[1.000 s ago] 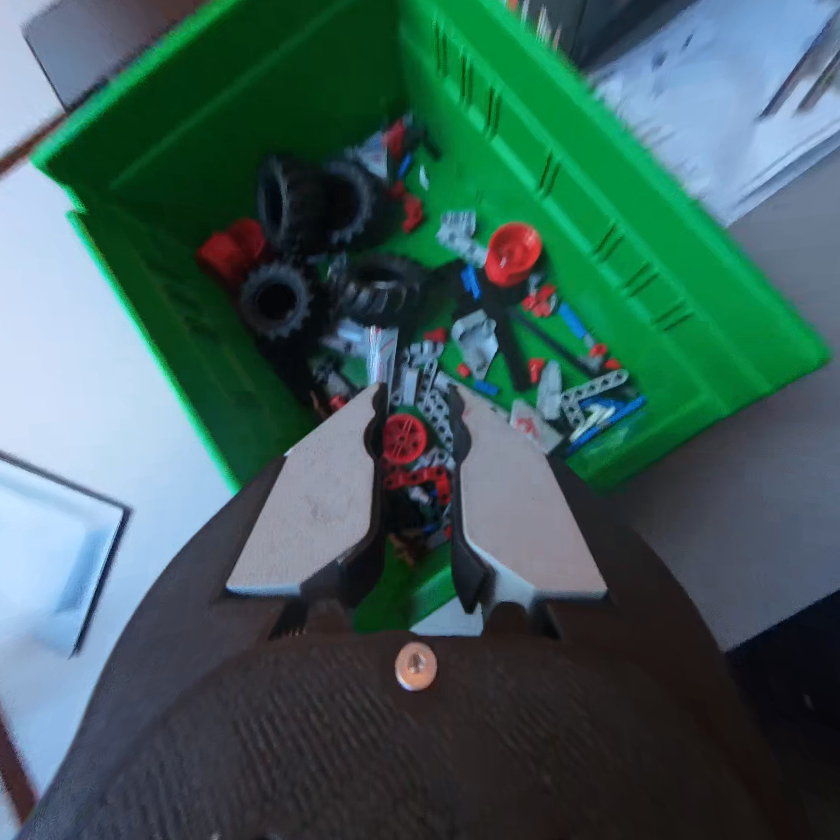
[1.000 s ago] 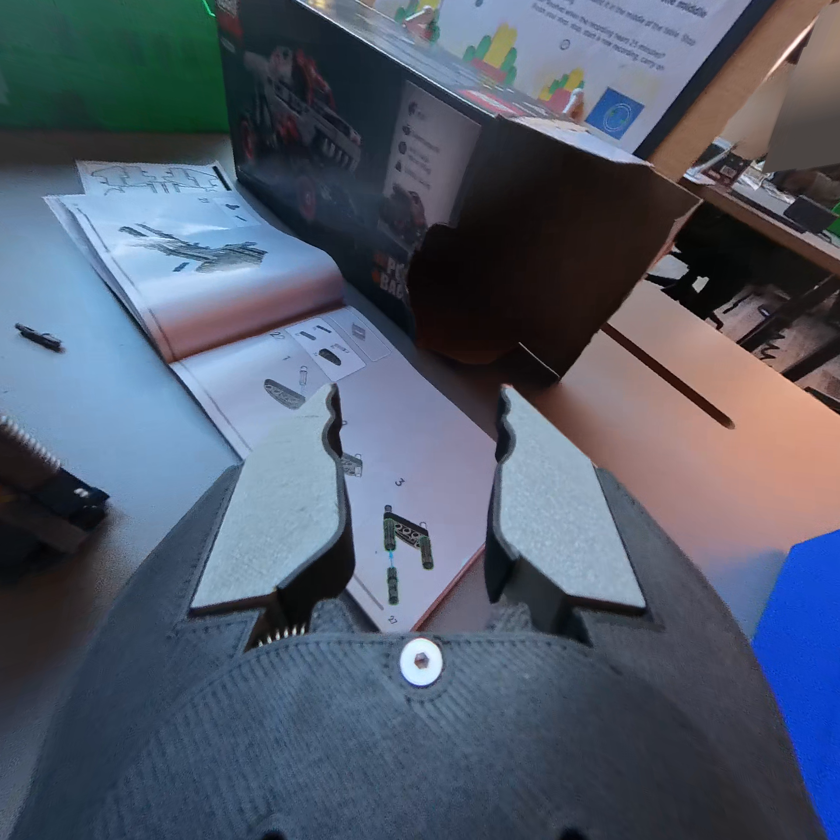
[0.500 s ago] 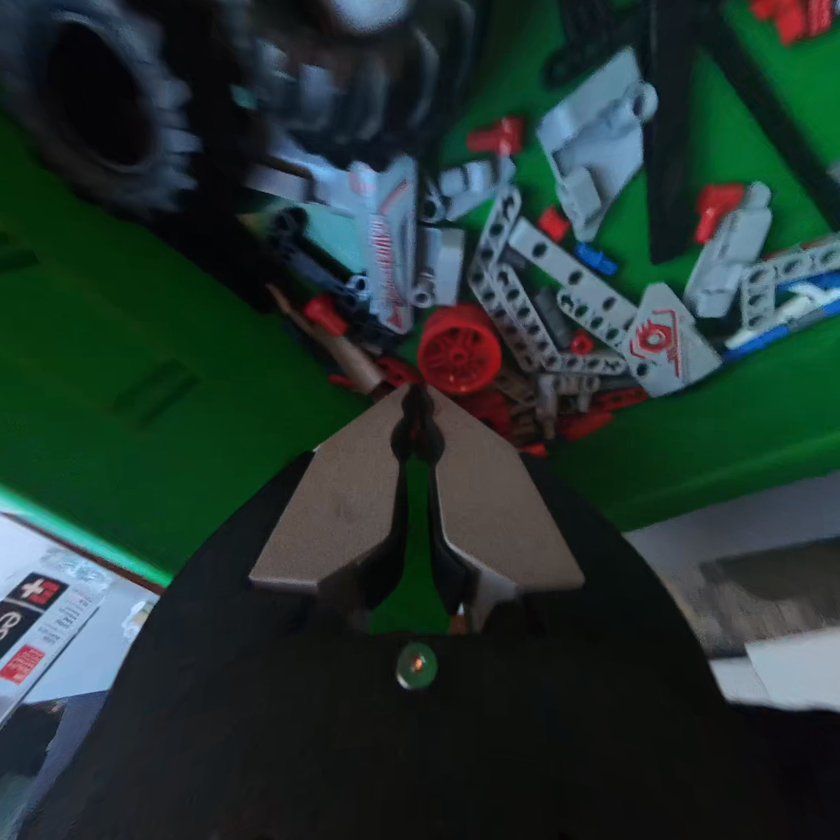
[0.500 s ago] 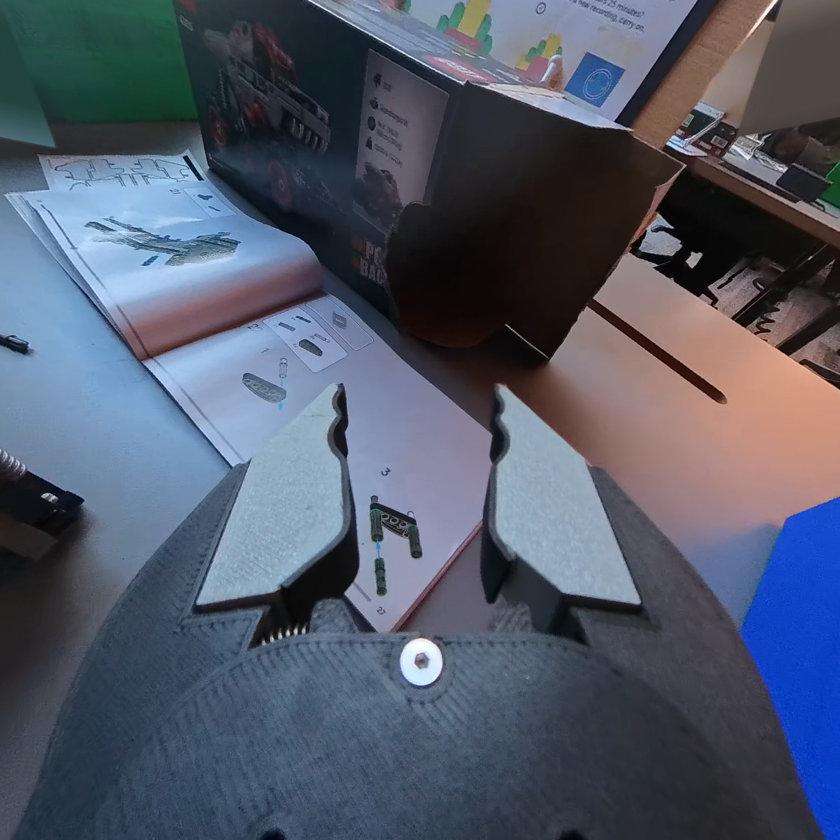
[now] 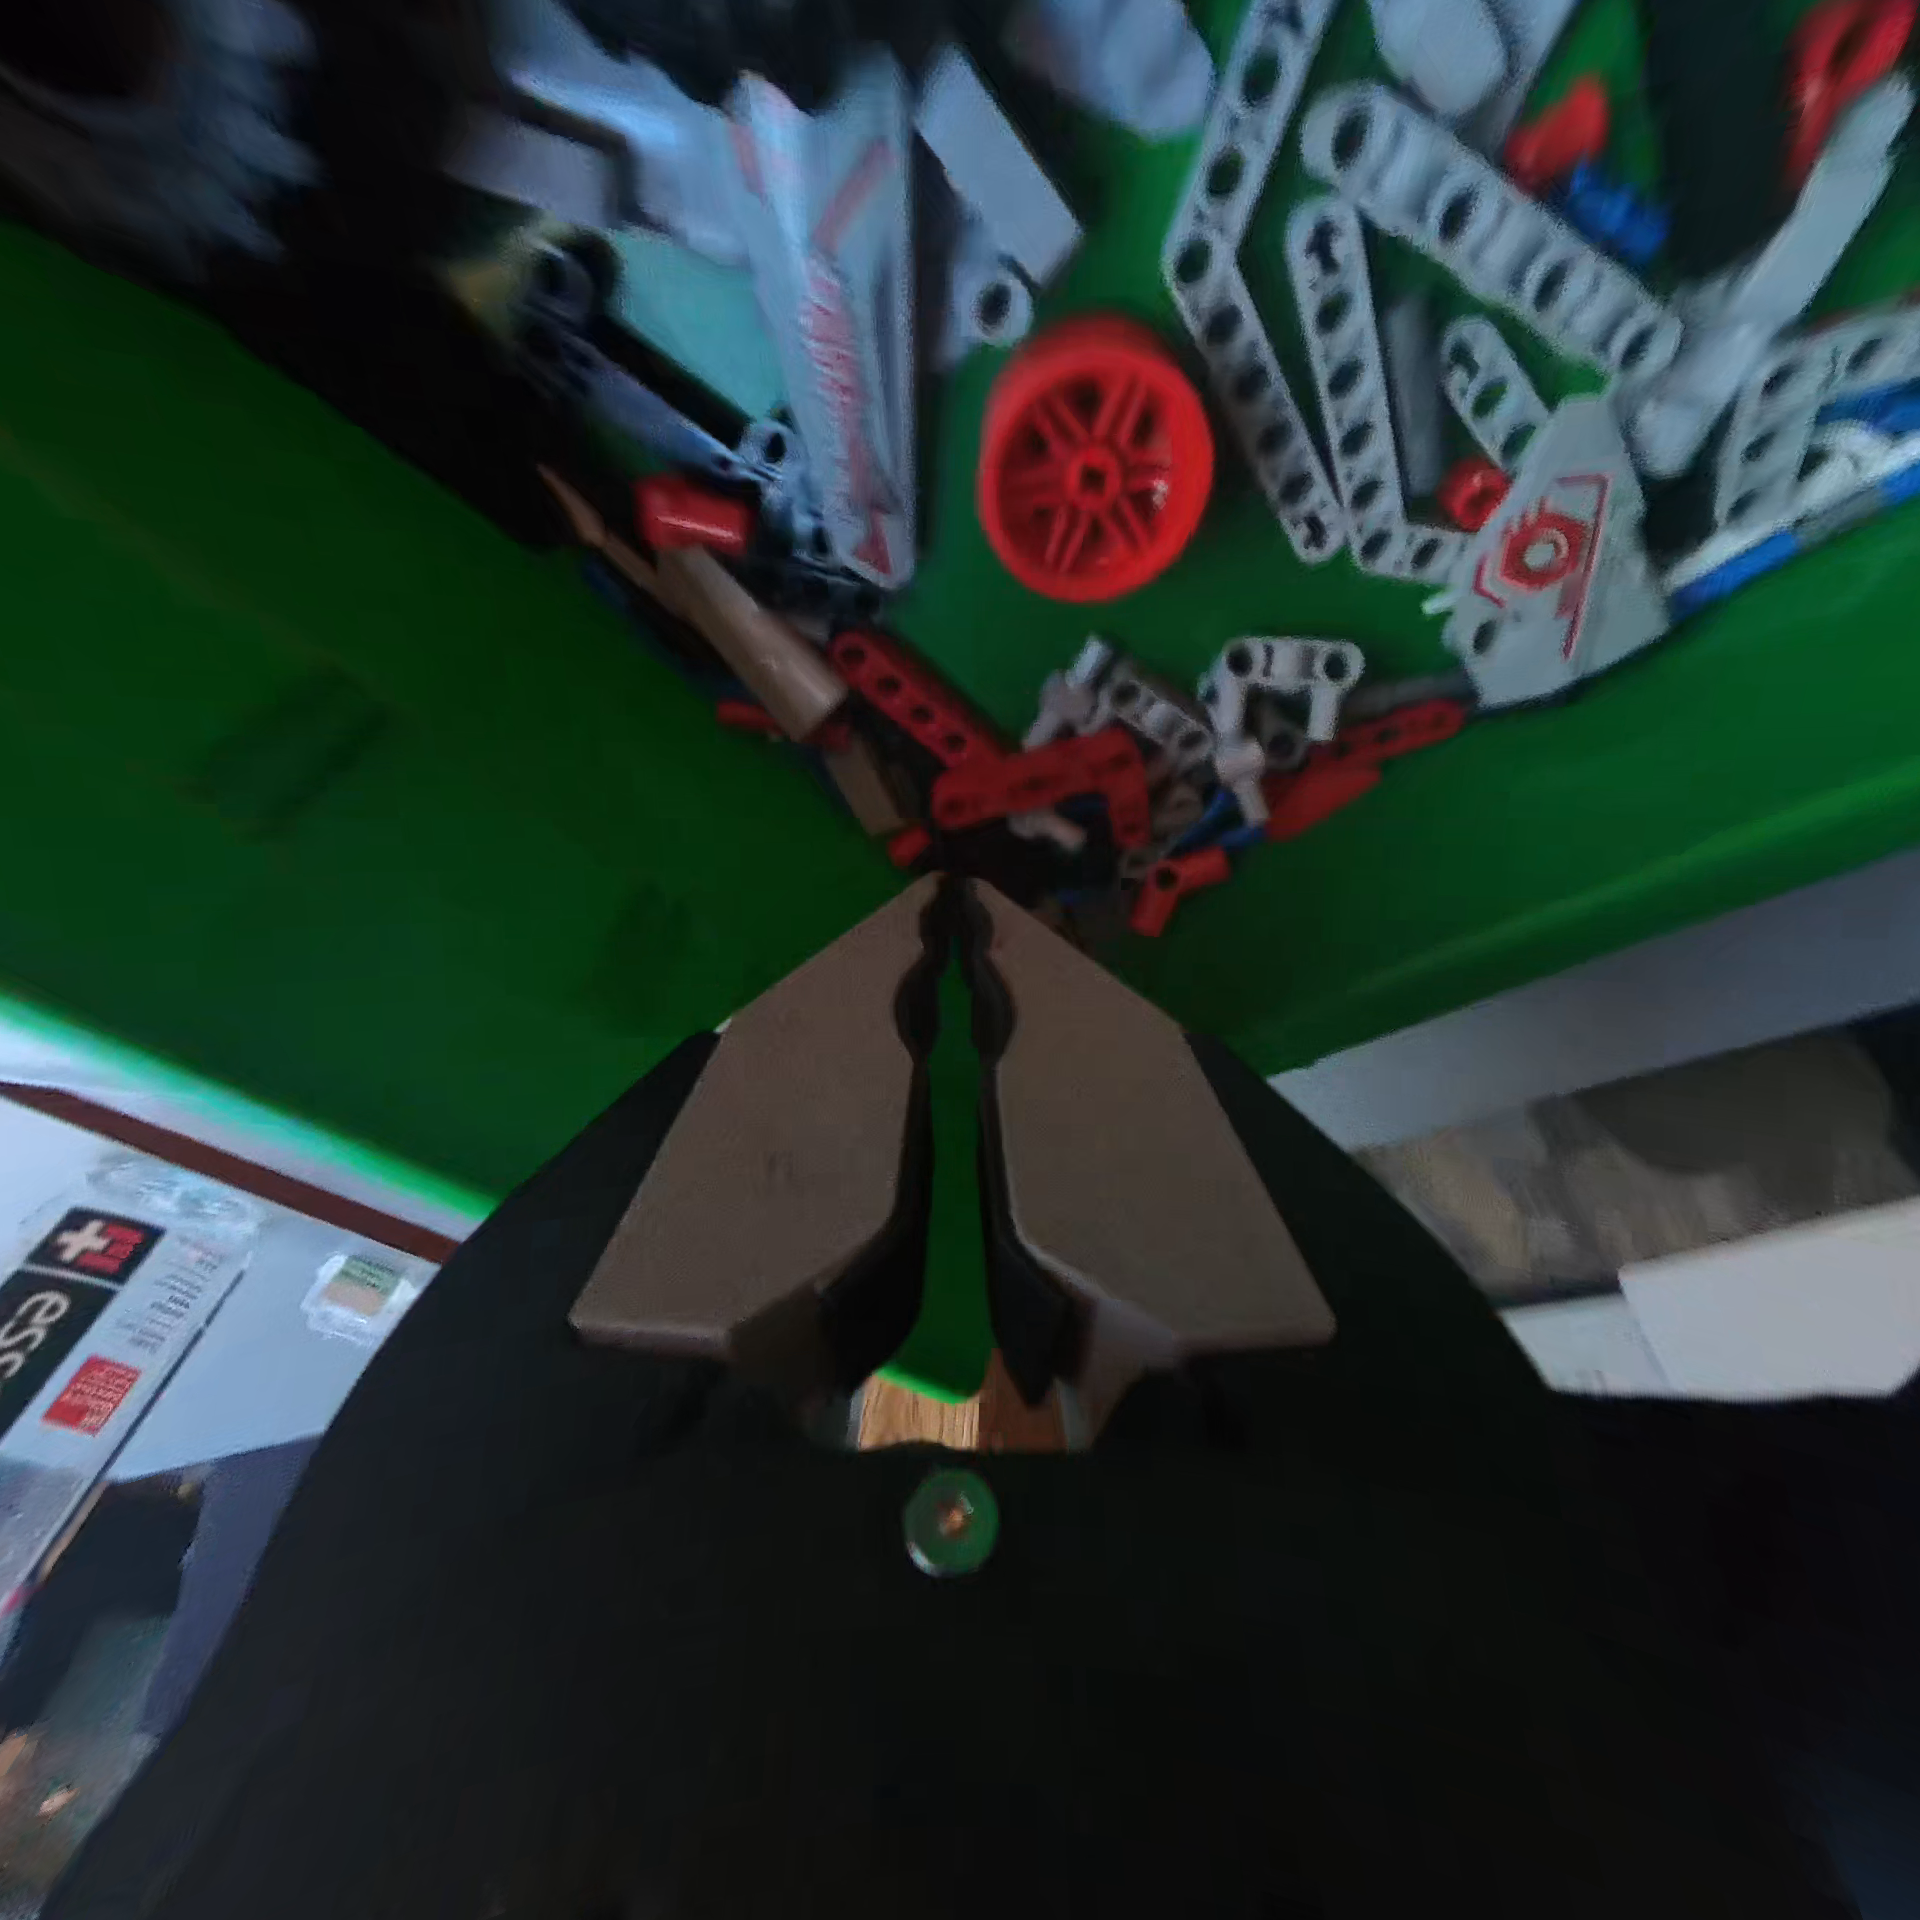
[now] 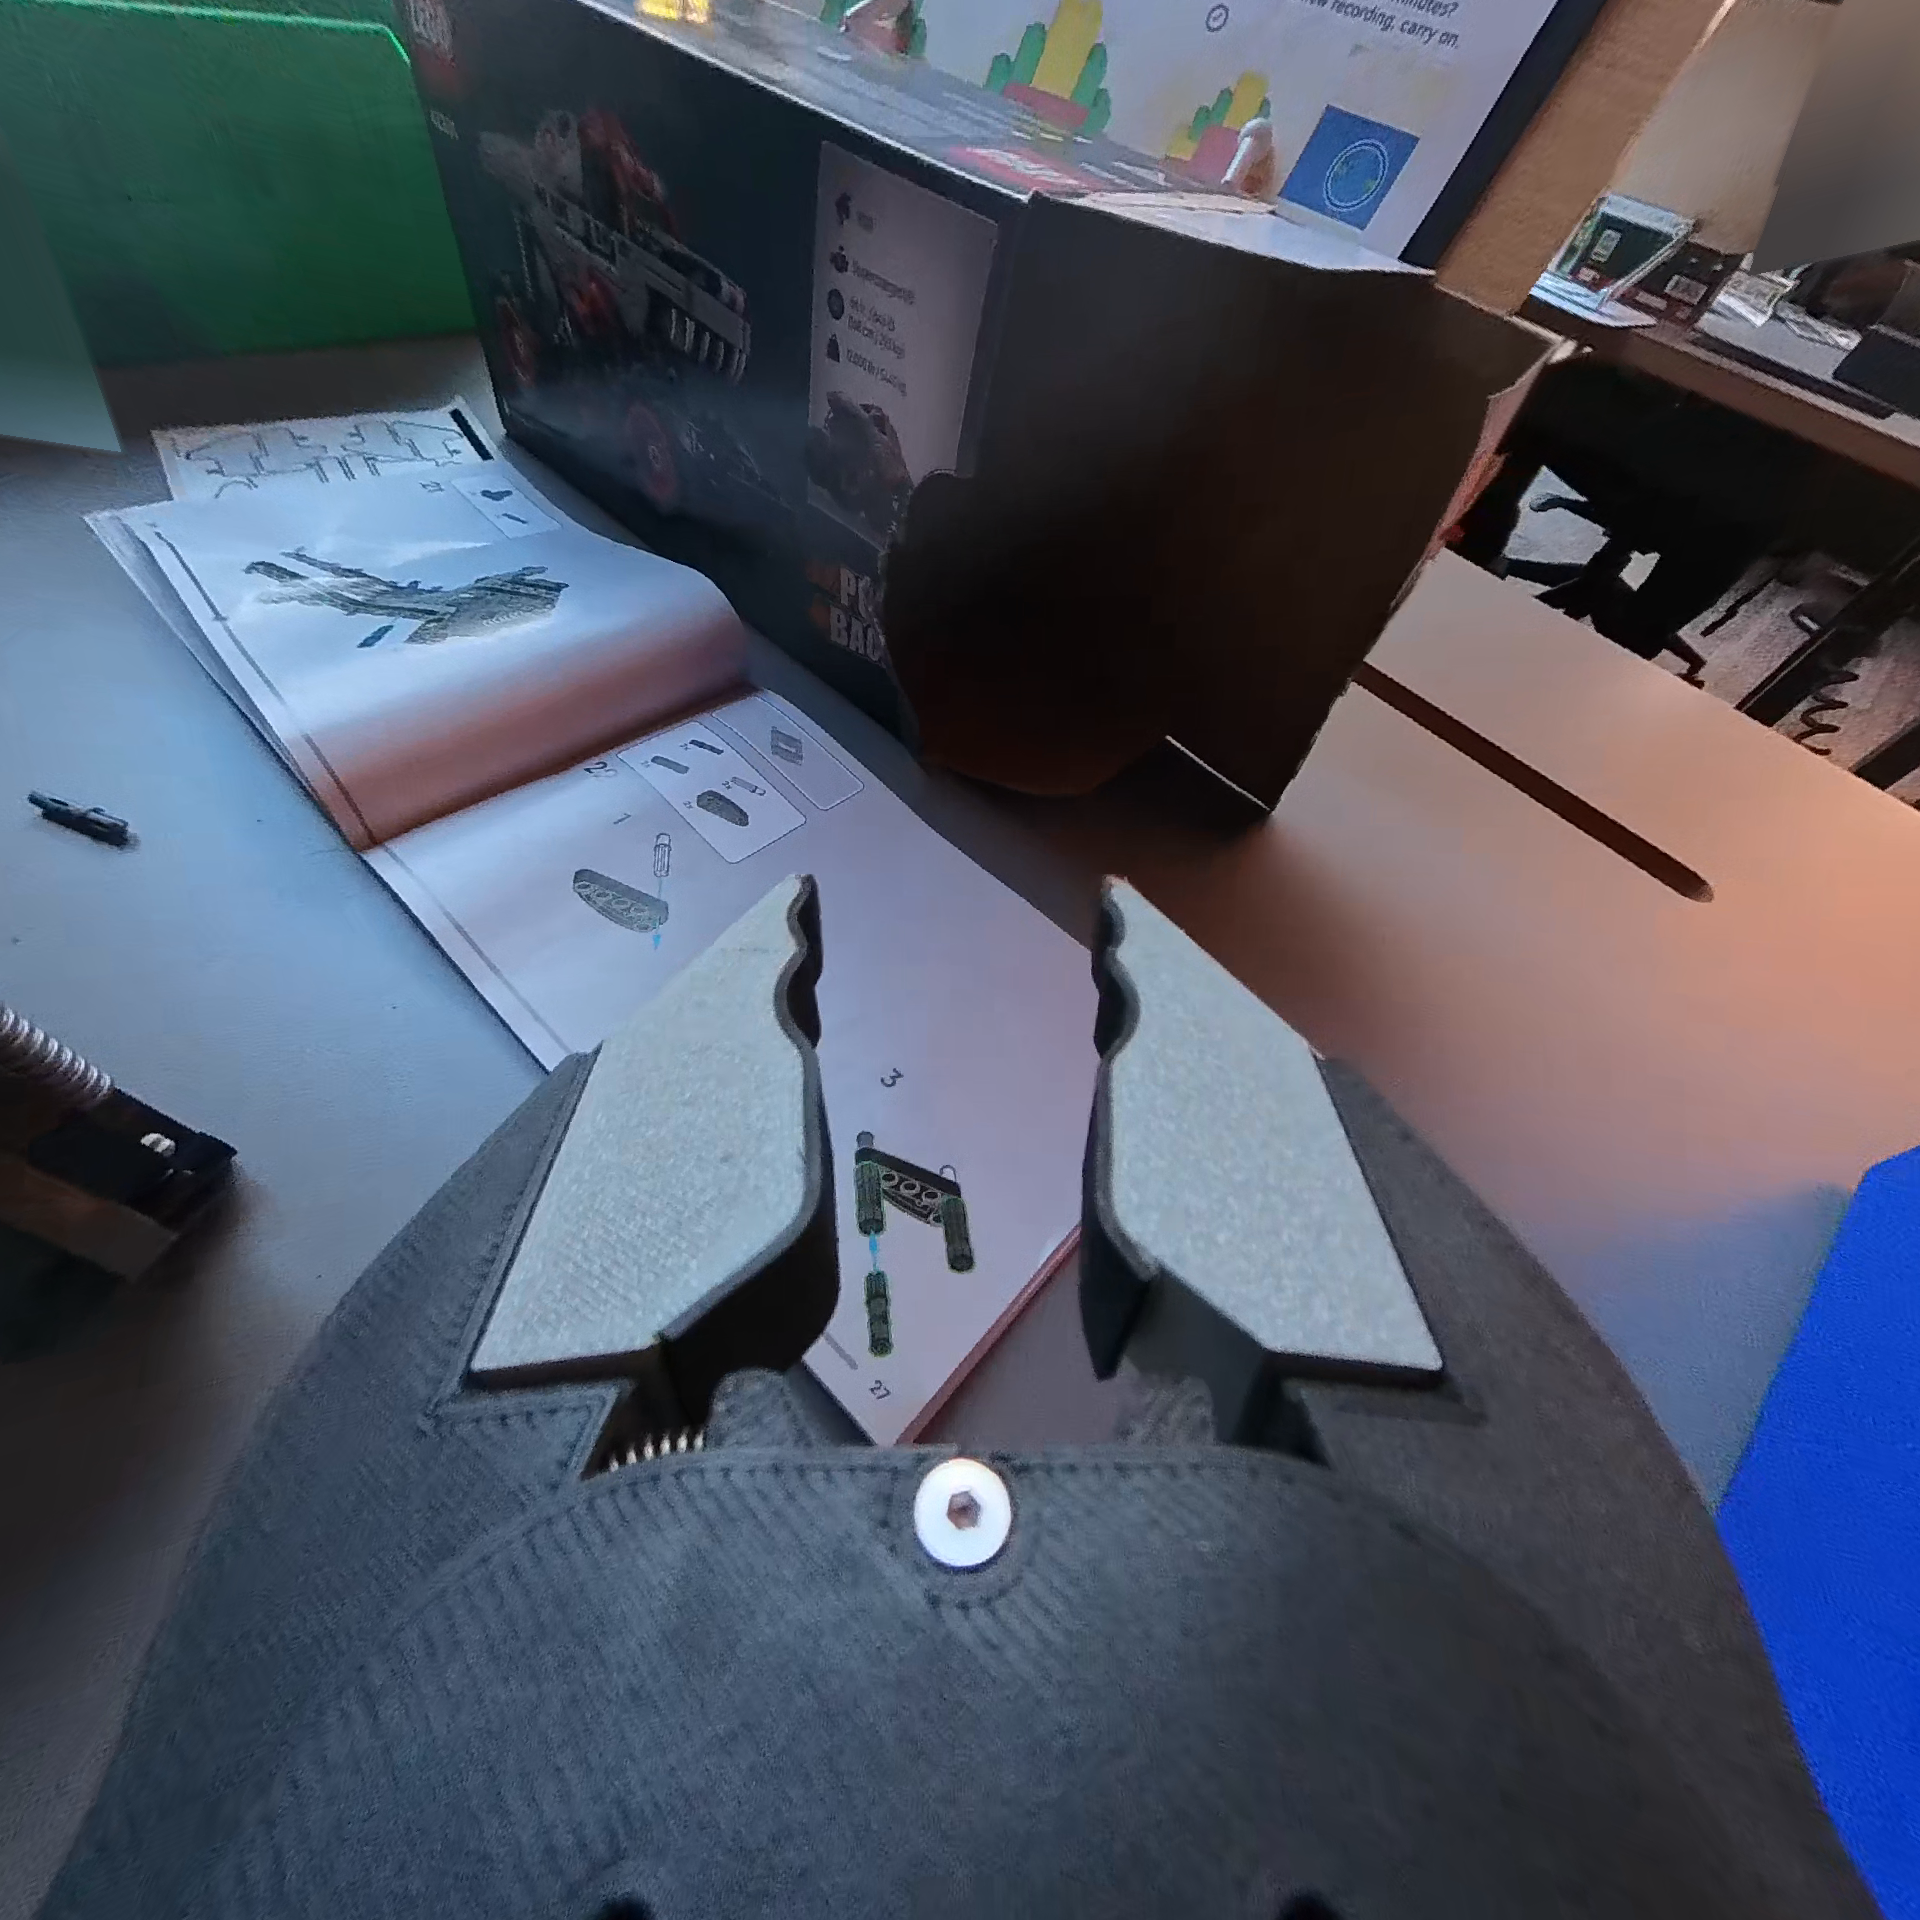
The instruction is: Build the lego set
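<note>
My left gripper [image 5: 954,888] is deep in the green bin [image 5: 312,623], its jaws shut with the tips meeting at the near edge of a small heap of red beams [image 5: 1029,779] and grey connectors. I see nothing held between the tips. A red wheel hub [image 5: 1096,457] lies just beyond, with grey beams [image 5: 1247,343] and printed grey panels around it. My right gripper [image 6: 956,904] is open and empty, hovering over the open instruction booklet [image 6: 520,644] on the table.
The dark set box [image 6: 935,364] stands behind the booklet. A small black pin [image 6: 78,816] lies on the table at left, and a black block with a spring [image 6: 94,1164] sits nearer. A blue object [image 6: 1849,1455] is at the right edge. Black tyres are blurred at the bin's top left. My left gripper is the nearer one to the red wheel hub [image 5: 1096,457]: about 7 cm, against 55 cm.
My left gripper went from open above the bin to shut and moved down close to the red pieces. My right gripper stayed open and shifted slightly over the booklet.
</note>
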A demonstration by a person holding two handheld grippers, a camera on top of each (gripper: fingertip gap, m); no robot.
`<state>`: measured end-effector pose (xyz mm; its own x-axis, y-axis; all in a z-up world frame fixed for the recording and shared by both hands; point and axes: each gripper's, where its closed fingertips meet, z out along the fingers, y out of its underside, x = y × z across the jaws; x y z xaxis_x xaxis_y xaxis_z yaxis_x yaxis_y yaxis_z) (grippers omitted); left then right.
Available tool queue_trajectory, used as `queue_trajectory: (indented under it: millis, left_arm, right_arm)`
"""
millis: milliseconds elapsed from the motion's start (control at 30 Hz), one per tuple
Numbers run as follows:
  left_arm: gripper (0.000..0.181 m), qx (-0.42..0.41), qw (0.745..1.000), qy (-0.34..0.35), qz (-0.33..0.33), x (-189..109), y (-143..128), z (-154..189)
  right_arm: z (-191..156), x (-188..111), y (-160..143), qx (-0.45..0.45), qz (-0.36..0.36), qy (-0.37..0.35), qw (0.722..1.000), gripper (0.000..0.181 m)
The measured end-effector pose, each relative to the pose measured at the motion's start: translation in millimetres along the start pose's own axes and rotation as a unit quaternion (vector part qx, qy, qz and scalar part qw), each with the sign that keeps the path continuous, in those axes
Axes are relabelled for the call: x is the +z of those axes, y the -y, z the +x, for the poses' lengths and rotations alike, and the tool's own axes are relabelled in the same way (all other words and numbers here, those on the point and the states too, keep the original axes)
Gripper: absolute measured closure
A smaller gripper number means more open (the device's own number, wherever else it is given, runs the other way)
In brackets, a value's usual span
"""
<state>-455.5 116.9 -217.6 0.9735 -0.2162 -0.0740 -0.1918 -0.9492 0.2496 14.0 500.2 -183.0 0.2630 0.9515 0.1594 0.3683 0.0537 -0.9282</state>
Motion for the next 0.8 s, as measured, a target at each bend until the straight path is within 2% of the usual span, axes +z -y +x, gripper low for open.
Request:
queue_trajectory:
  millis: [33, 133, 167, 267, 367, 467, 567, 667, 700, 767, 800]
  left_arm:
    - [0.181, 0.010, 1.000, 0.000, -0.023, 6.0, -2.2, 1.2]
    - [0.181, 0.024, 0.998, 0.000, -0.062, 17.4, 3.0, 0.9]
    - [0.181, 0.027, 0.998, 0.000, -0.053, 16.0, 7.9, -0.3]
    - [0.181, 0.005, 0.996, 0.023, 0.083, -15.8, 40.1, -18.6]
    - [0.181, -0.064, 0.983, 0.053, 0.165, -42.2, 52.3, -48.8]
    - [0.181, -0.071, 0.990, 0.018, 0.121, -21.9, 48.9, -42.3]
    - [0.181, -0.057, 0.994, 0.076, 0.052, -0.3, 40.8, -49.6]
    - [0.181, -0.047, 0.996, 0.079, 0.009, 15.5, 38.2, -49.1]
    - [0.181, -0.037, 0.997, 0.061, 0.025, 13.6, 43.6, -44.5]
    - [0.181, -0.021, 0.996, -0.047, 0.078, 3.7, 59.5, -16.3]
    - [0.181, -0.037, 0.994, -0.039, 0.095, -2.2, 63.6, -23.6]
  right_arm:
    - [0.2, -0.7, 0.8, 0.001, 0.003, 0.000, 1.000, 0.132]
    - [-0.5, -1.6, 1.2, 0.000, 0.004, 0.000, 1.000, 0.133]
    - [-1.1, -1.2, 0.5, 0.000, 0.002, 0.002, 1.000, 0.134]
    - [-3.0, 0.2, -1.8, -0.002, -0.005, 0.005, 1.000, 0.135]
    - [-3.8, 0.5, -1.6, -0.004, -0.004, 0.006, 1.000, 0.136]
    - [-3.8, 0.1, -0.8, -0.001, -0.002, 0.008, 1.000, 0.137]
    - [-3.9, -0.8, 0.0, 0.000, 0.001, 0.008, 1.000, 0.137]
    - [-4.7, -1.4, 0.5, -0.001, 0.003, 0.009, 1.000, 0.138]
    - [-5.2, -1.5, 0.4, 0.000, 0.003, 0.010, 1.000, 0.138]
    - [-6.7, -1.3, 0.3, -0.001, 0.002, 0.014, 1.000, 0.138]
    - [-7.1, -1.2, 0.4, -0.001, 0.002, 0.015, 1.000, 0.138]
